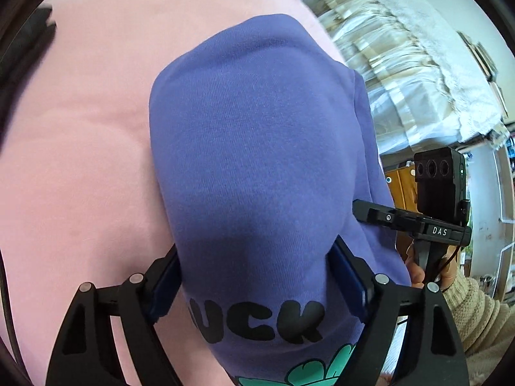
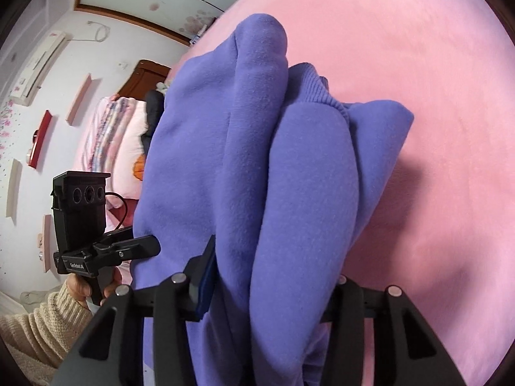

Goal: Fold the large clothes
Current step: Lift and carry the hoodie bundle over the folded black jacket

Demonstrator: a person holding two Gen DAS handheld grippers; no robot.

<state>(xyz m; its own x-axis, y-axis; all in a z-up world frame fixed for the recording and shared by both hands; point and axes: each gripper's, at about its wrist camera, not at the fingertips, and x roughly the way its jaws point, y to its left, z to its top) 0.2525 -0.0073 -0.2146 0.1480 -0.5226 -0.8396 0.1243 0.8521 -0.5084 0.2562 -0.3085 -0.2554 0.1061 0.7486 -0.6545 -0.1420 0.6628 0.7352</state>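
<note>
A purple sweatshirt (image 1: 251, 128) with black letters and a green print hangs bunched over a pink bed cover (image 1: 80, 160). My left gripper (image 1: 254, 257) has its blue pads pressed on both sides of a thick fold near the print. In the right wrist view the sweatshirt (image 2: 257, 160) shows its ribbed cuff and folded layers. My right gripper (image 2: 276, 257) is shut on that bundle, and cloth hides its right finger. Each gripper also appears in the other's view: the right one (image 1: 373, 212) at the cloth's right edge, the left one (image 2: 141, 244) at its left edge.
A cream knit sleeve (image 1: 476, 315) and a hand hold each tool. Pale curtains (image 1: 402, 64) hang beyond the bed. A dark object (image 1: 25, 41) lies at the cover's far left. Pillows and bedding (image 2: 112, 135), wall shelves (image 2: 40, 138) and an air conditioner (image 2: 38, 64) stand on the left.
</note>
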